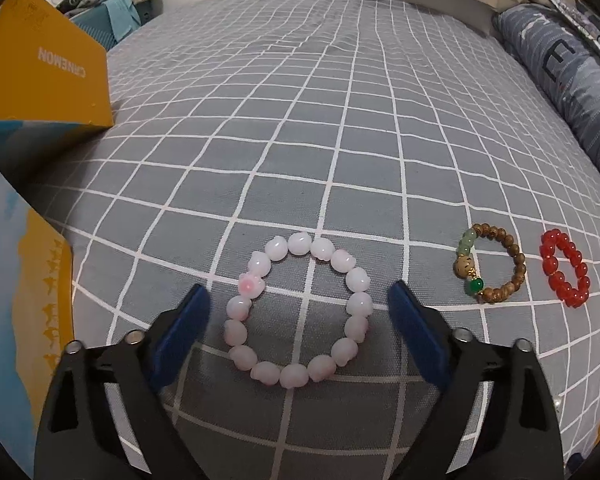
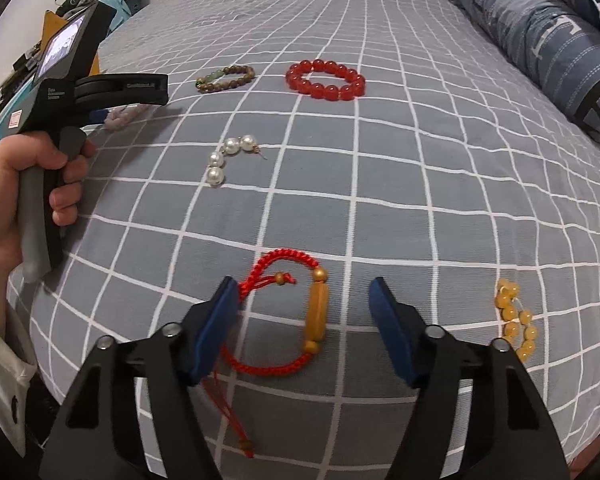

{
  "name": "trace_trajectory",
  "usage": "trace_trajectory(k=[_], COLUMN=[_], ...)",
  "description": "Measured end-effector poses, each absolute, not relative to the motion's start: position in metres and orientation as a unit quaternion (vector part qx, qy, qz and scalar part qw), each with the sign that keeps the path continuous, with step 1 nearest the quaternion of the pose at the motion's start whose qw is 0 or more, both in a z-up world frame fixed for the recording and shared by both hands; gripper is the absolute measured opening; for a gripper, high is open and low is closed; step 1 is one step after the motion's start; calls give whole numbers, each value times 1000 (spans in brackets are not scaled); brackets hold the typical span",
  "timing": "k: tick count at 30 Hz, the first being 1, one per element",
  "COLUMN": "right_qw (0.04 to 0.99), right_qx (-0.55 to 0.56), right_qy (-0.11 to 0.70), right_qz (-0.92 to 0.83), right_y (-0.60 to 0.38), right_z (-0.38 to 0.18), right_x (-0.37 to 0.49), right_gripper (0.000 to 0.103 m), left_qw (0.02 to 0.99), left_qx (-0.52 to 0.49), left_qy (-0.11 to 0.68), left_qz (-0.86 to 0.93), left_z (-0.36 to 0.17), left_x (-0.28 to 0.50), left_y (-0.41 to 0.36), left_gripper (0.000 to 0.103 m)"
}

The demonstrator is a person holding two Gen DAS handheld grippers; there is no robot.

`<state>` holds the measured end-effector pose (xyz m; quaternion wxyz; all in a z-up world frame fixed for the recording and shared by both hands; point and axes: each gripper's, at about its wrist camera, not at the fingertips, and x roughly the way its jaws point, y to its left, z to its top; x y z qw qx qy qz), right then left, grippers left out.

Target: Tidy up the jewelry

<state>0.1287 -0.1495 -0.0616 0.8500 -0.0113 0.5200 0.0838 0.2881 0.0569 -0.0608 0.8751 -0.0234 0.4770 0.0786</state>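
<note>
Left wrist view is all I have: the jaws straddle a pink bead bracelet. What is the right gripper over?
Observer: The right gripper straddles a red cord bracelet with a long amber bead; its jaws stand apart, not pressing on it.
Operator: Any jewelry beyond the wooden and red bead bracelets I see?
Observer: Yes, a short string of white pearls lies on the checked bedsheet, nearer the camera than the wooden bead bracelet.
Operator: Anything else on the right?
Observer: A small cluster of yellow beads lies right of the right gripper, apart from it.
</note>
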Motion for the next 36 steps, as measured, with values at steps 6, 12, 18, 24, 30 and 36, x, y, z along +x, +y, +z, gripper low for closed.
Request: trace_trajectory(k=[6, 12, 18, 24, 30, 36], right_qw=[844, 845, 852, 864, 884, 897], right_qx=[8, 7, 24, 33, 49, 46], right_qy=[531, 532, 520, 500, 462, 436], right_qz=[72, 56, 53, 53, 54, 53], right_y=[-155, -158, -160, -162, -164, -161], right_z=[-63, -61, -53, -43, -23, -11], right_x=[135, 138, 135, 134, 132, 131], right_gripper=[52, 26, 8, 8, 8, 8], left_qw=[873, 870, 872, 879, 884, 888], left_qx=[-22, -42, -51, -43, -38, -38], left_qy=[482, 489, 485, 474, 464, 457], left_qz=[69, 55, 48, 44, 41, 32], left_z=[-56, -52, -45, -36, -27, -19], left_x=[283, 280, 276, 268, 260, 249], left_y=[56, 58, 60, 56, 55, 54], left_gripper=[49, 19, 19, 19, 18, 18])
